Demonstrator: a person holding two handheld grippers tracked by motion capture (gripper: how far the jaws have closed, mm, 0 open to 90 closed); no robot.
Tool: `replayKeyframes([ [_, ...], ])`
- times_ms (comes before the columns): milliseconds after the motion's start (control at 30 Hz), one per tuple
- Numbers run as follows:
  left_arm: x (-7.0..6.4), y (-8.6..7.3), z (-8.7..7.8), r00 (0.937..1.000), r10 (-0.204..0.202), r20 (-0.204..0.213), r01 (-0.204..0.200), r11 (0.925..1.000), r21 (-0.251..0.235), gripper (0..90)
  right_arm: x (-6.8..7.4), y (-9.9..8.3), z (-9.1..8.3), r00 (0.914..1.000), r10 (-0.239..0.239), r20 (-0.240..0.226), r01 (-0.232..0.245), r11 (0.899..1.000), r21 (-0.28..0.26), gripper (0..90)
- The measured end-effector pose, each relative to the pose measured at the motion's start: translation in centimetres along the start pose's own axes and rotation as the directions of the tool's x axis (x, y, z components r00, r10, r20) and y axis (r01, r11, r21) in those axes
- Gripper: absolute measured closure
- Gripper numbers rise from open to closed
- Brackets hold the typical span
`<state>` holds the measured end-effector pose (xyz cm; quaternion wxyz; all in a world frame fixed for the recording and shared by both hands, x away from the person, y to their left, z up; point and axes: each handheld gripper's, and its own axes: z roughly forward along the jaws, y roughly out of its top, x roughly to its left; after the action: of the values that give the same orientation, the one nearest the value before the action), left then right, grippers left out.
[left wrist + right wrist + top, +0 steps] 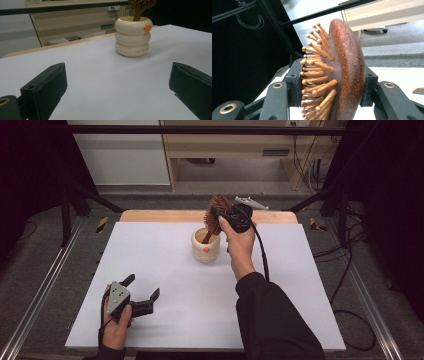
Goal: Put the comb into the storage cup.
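Cream-coloured and ribbed like three stacked rings, a cup (206, 245) stands on the white table (175, 285) near its far middle, with a small orange mark on its side. A wooden hairbrush (215, 216) has its handle end down inside the cup, while its oval head rises above the rim, tilted. In the left gripper view the cup (132, 37) shows the brown handle (138, 13) dropping into its mouth.

The right gripper (220, 216), held up in the person's right hand (240, 247), pinches the brush head: in the right gripper view its jaws press one on the peg-tipped bristle side and one on the smooth brown back of the hairbrush (344, 72).

The left gripper (142, 292) rests low near the table's near left corner in the left hand (116, 325), its jaws spread wide with nothing between them, well apart from the cup.
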<state>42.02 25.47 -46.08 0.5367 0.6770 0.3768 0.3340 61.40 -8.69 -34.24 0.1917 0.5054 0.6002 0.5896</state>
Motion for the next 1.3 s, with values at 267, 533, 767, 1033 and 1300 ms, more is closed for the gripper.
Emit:
replayKeyframes([
  [267, 0.03, 0.00, -0.02, 1.0000, -0.001, -0.002, 0.001, 1.0000, 0.000, 1.7, 0.00, -0.11, 0.12, 1.0000, 0.003, -0.002, -0.003, 1.000, 0.003, 49.3],
  [533, 0.13, -0.01, -0.07, 1.0000, -0.005, -0.003, 0.005, 1.0000, -0.002, 1.7, -0.02, -0.34, 0.34, 1.0000, 0.005, -0.006, -0.005, 1.000, 0.006, 49.3],
  [767, 0.09, 0.00, -0.06, 1.0000, -0.004, -0.001, 0.004, 1.0000, -0.002, 1.7, -0.01, -0.54, 0.59, 1.0000, 0.006, -0.003, -0.006, 1.000, 0.011, 49.3],
  [1033, 0.11, 0.00, -0.08, 1.0000, -0.008, -0.004, 0.008, 1.0000, -0.003, 1.7, -0.05, -0.65, 0.60, 1.0000, 0.007, -0.002, -0.007, 1.000, 0.013, 49.3],
  [1300, 0.04, -0.01, -0.01, 1.0000, -0.003, 0.000, 0.003, 1.0000, -0.001, 1.8, -0.07, -0.68, 0.63, 0.9998, 0.019, -0.009, -0.019, 1.000, 0.010, 49.3],
])
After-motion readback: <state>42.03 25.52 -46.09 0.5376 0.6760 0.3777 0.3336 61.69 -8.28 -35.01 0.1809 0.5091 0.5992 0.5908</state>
